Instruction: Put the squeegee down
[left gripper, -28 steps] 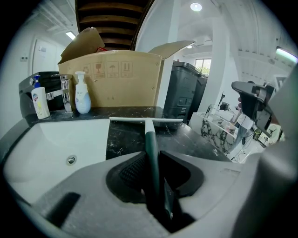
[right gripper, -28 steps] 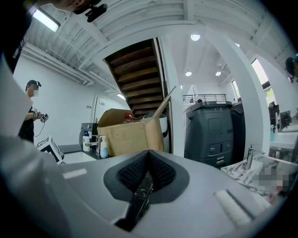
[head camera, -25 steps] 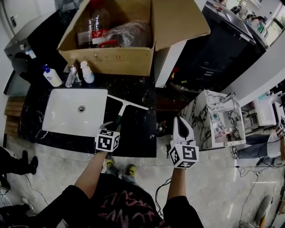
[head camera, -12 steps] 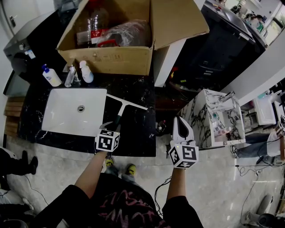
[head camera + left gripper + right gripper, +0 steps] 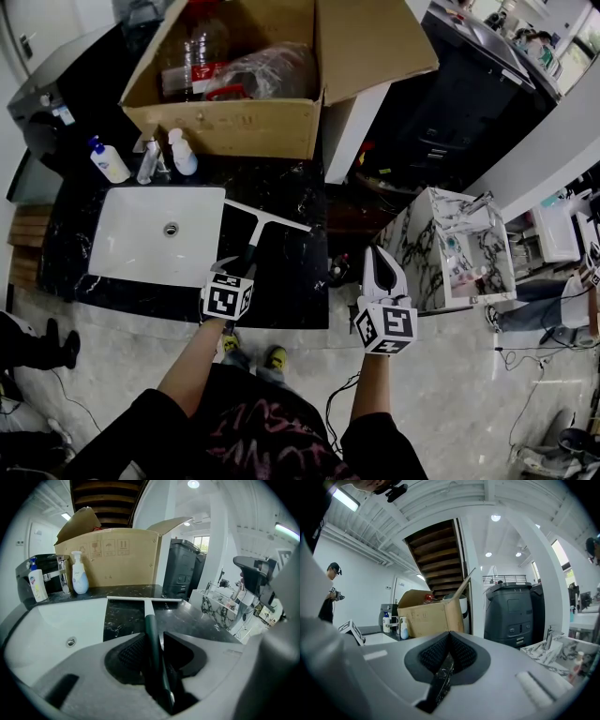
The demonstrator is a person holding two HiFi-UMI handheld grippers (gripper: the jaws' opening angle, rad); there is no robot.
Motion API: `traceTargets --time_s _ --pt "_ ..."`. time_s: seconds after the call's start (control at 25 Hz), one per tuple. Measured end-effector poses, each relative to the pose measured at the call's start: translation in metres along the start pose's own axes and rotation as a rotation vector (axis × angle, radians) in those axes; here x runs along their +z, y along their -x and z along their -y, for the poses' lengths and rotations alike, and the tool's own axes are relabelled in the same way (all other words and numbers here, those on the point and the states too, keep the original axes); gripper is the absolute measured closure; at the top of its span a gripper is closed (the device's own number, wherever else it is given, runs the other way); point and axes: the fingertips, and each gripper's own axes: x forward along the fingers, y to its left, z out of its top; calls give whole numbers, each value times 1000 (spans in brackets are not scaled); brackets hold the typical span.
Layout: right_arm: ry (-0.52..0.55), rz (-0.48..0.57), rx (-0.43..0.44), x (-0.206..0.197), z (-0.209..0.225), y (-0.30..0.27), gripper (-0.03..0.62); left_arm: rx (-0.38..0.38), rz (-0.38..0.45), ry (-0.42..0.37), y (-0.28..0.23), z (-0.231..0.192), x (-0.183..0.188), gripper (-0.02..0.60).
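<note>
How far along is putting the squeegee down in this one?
Looks done: the squeegee has its blade resting on the black counter beside the sink. In hand: the left claw has just been opening, the handle between its jaws with a gap showing. Left: draw that claw clear. The right claw is shut, empty.

Black marbled counter (image 5: 291, 281) at centre-left, white sink (image 5: 141, 239) sunk into its left half, and the squeegee (image 5: 272, 221) has its white blade down on the dark top just right of the basin. Along the back edge, upper left, there's a big open cardboard box (image 5: 225, 127), with a blue-capped bottle (image 5: 111, 161), the faucet (image 5: 150, 161) and a white bottle (image 5: 184, 155) lined up in front.
</note>
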Motion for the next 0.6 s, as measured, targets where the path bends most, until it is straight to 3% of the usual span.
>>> traceTargets --time_s 0.6 --pt "12 10 3 7 -11 5 586 -8 97 -1 29 -8 25 446"
